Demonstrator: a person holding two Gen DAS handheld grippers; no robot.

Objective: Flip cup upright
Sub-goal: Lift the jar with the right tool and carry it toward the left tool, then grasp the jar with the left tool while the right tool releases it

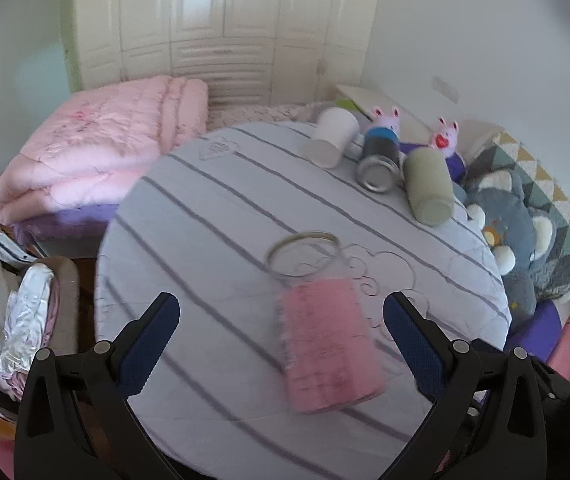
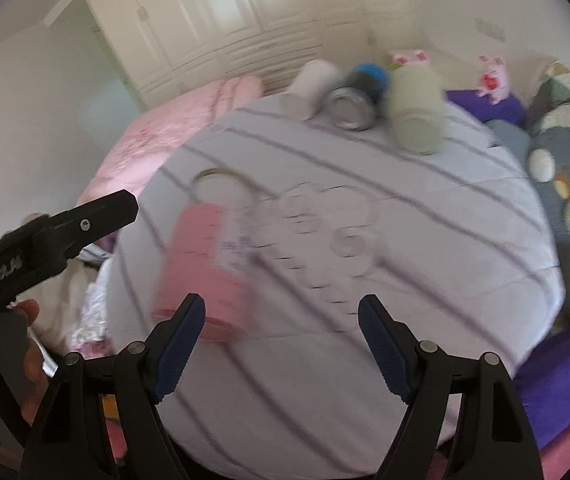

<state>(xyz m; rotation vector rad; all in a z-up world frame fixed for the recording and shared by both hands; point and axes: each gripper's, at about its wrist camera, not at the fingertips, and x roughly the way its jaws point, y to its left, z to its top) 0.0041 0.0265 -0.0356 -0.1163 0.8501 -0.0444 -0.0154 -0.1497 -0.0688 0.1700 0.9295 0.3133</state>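
- On the round worktop with the striped pale cloth, the clear glass cup with a pink sleeve lies on its side, mouth pointing away from the camera.
- It is not upright yet, so I judge the whole flip is left to do.
- Left gripper is spread wide around the cup, not touching it.
- Right gripper is also released and holds nothing; the cup lies just beside its left finger.
- 3 other cups lie at the far edge.
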